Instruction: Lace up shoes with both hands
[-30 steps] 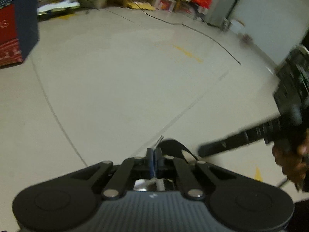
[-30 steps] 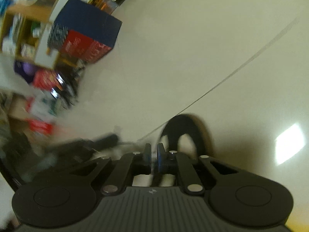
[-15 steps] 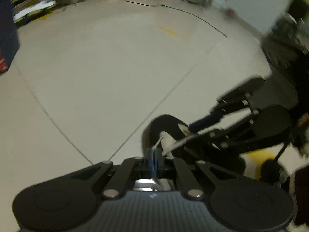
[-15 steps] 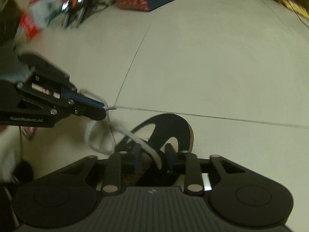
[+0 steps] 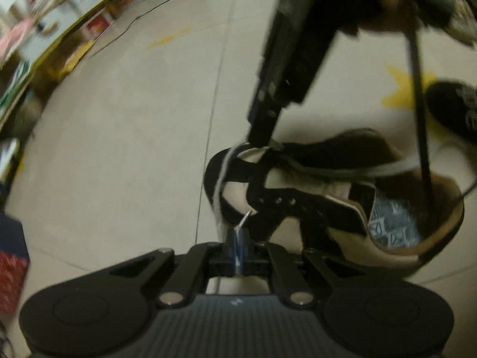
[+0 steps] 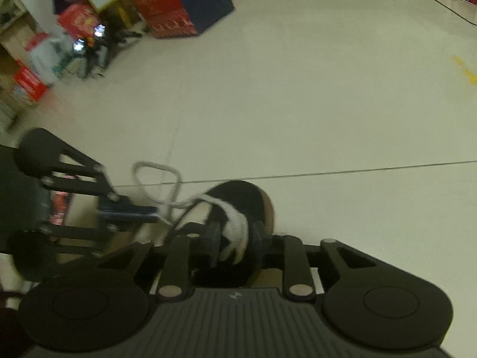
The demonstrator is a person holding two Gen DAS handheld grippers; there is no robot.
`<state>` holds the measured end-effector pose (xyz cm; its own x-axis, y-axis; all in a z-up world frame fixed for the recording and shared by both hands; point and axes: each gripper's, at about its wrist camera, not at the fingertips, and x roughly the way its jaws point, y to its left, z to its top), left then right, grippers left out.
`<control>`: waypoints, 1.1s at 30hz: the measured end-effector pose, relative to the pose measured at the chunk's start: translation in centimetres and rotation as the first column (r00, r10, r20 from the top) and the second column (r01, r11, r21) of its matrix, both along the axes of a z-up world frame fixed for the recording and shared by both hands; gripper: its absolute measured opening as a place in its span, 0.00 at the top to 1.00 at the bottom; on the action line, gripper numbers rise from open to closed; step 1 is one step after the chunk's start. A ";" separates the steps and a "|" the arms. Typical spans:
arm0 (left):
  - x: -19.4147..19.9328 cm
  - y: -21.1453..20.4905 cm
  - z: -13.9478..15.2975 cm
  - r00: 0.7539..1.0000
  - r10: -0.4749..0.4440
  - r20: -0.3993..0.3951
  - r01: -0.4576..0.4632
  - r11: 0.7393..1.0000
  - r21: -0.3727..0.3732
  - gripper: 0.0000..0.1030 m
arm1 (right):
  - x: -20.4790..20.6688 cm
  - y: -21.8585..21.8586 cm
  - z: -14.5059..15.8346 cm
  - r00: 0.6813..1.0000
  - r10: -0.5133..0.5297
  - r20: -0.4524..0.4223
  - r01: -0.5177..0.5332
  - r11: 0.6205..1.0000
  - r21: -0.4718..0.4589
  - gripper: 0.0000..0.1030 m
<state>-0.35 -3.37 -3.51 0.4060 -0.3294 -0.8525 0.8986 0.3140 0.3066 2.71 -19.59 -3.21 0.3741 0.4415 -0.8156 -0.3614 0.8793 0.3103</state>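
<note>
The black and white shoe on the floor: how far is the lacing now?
Barely begun. The black and white shoe shows empty eyelets. In hand: the left gripper pinches the white lace's tip by an eyelet; the right gripper is opening, lace between its fingers. Left: threading all eyelets.

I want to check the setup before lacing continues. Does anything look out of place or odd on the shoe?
The shoe lies tipped on its side on the floor, opening facing sideways. Its white lace hangs loose in a loop instead of running through the eyelets, which look empty. Nothing seems damaged, though the pictures are blurred.
</note>
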 end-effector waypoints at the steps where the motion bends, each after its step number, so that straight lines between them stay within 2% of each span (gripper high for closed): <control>1: -0.2 -0.1 -0.1 1.000 -0.016 0.008 0.016 1.000 0.009 0.98 | -0.2 0.1 0.3 1.000 0.021 0.010 -0.021 1.000 0.010 0.74; 4: -0.4 -0.5 -0.3 0.998 -0.050 0.031 0.049 0.999 0.023 0.98 | -1.4 1.2 0.6 0.989 0.138 0.057 -0.137 0.990 -0.023 0.75; 9: -0.7 -0.9 0.0 0.992 -0.102 0.080 0.098 0.994 0.055 0.98 | -2.2 3.2 0.0 0.963 0.266 0.044 -0.262 0.962 -0.081 0.80; 17: -1.5 -1.2 -0.2 0.972 -0.187 0.140 0.172 0.979 0.112 0.98 | -2.2 3.8 -0.4 0.957 0.287 0.042 -0.282 0.954 -0.106 0.80; 23: -2.6 -2.0 -0.8 0.934 -0.299 0.197 0.264 0.946 0.187 0.98 | -2.6 3.8 -0.6 0.953 0.299 0.048 -0.292 0.949 -0.116 0.78; 33: -4.4 -1.8 -0.8 0.880 -0.409 0.243 0.344 0.900 0.269 0.98 | -2.7 4.3 -0.9 0.944 0.326 0.054 -0.316 0.939 -0.135 0.78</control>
